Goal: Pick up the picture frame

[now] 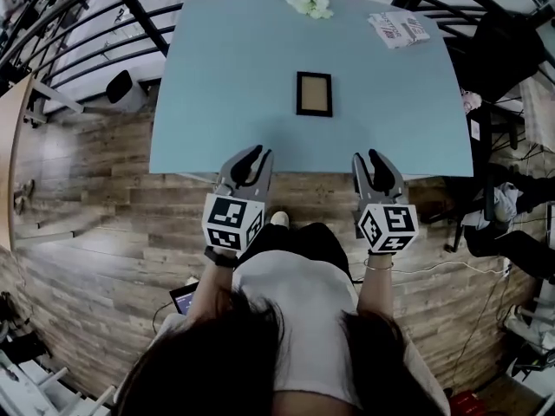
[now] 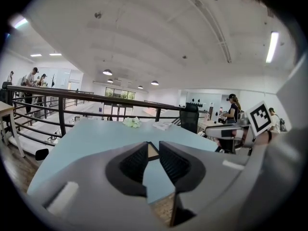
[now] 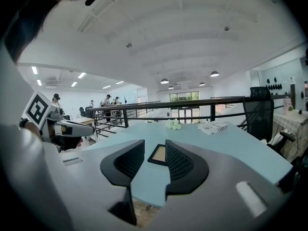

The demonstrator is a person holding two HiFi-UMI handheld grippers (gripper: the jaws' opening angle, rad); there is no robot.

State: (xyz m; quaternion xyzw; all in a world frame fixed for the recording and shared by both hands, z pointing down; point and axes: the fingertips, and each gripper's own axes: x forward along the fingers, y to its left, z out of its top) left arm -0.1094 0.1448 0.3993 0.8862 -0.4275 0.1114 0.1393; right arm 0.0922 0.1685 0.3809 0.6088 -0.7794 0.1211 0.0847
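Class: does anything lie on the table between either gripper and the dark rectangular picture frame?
Nothing visible does. Only bare light blue table lies between the left gripper, the right gripper and the dark rectangular picture frame; the white flowers and printed packet sit beyond it.

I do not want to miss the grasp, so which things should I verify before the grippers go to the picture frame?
1. Picture frame lies flat, mid-table: ok.
2. Left gripper jaws apart, empty: ok.
3. Right gripper jaws apart, empty: ok.
4. Table bare between jaws and frame: ok.
5. Jaws reach the frame: not ok, both at the near edge.
6. Jaws wide enough for the frame: cannot tell.
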